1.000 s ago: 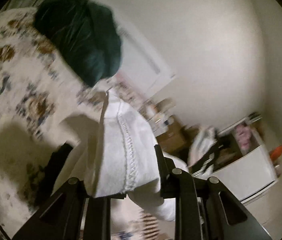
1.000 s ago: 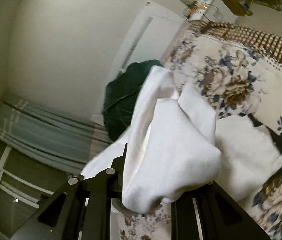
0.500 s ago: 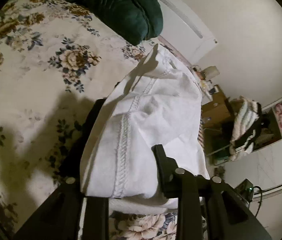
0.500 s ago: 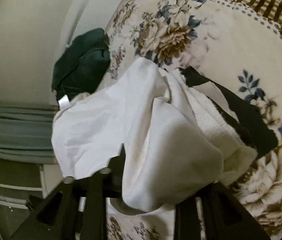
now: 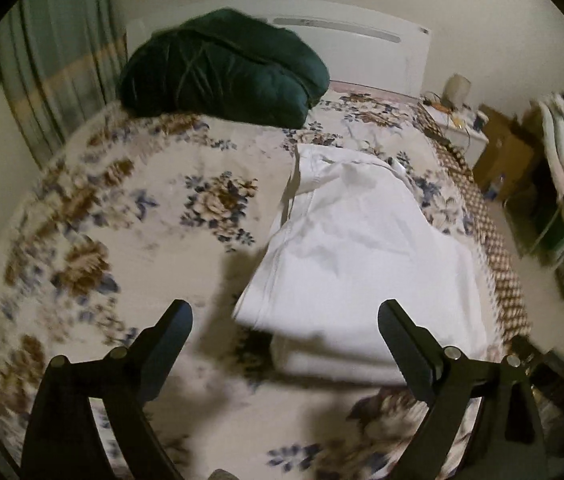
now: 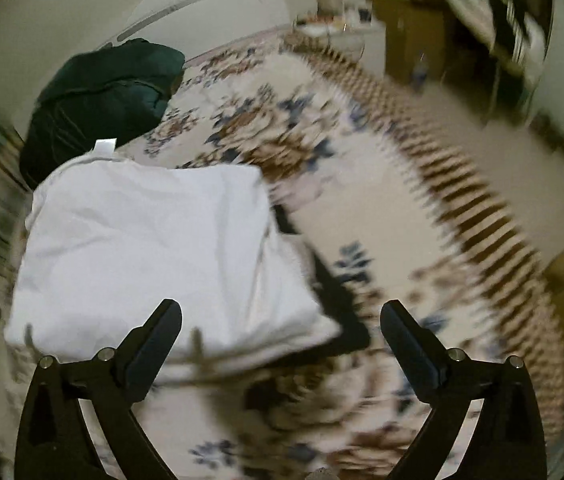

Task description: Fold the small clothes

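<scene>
A folded white garment [image 5: 361, 252] lies on the floral bedspread [image 5: 122, 216], on top of a stack with another white piece and something black under it. It also shows in the right wrist view [image 6: 154, 248], with a small tag at its far edge. My left gripper [image 5: 285, 320] is open and empty, just in front of the stack's near edge. My right gripper [image 6: 282, 320] is open and empty, over the stack's near right corner. Both views are motion-blurred.
A dark green cushion [image 5: 222, 68] lies at the head of the bed by the white headboard [image 5: 345, 32]. The bed's checked edge [image 5: 497, 248] runs along the right. A cardboard box [image 5: 501, 156] and clutter stand beyond. Curtains [image 5: 62, 60] hang at left.
Both grippers held the white garment in the air, lowered it onto the stack, then opened and let go. Both have drawn back a little.
</scene>
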Tool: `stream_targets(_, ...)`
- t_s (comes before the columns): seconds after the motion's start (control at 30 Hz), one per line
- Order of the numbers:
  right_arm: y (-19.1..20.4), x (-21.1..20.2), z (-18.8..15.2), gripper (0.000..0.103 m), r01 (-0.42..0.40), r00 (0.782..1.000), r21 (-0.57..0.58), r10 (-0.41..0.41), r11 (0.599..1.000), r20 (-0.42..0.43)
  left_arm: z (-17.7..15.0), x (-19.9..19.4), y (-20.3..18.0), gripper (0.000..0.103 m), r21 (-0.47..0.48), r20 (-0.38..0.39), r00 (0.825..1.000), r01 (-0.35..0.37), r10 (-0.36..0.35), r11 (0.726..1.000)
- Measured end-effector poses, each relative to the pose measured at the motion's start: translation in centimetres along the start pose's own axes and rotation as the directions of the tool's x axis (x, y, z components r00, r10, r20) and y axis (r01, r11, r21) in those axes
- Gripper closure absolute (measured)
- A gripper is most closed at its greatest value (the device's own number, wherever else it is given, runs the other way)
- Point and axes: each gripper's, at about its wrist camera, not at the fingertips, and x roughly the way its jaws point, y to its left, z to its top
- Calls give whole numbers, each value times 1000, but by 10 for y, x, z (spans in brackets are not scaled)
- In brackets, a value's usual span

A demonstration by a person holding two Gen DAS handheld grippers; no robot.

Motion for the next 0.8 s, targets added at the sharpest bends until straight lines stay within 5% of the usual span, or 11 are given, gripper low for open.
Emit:
stream_targets(0.4,27,-205,-48,1,78,982,-79,-62,994,179,-27,-138,23,8,74,67,998,4,-9,997)
stream_targets(0.8,53,-427,-155,1,108,937,-119,-61,987,345,-87,-294,53,8,121,157,986,38,-57,992)
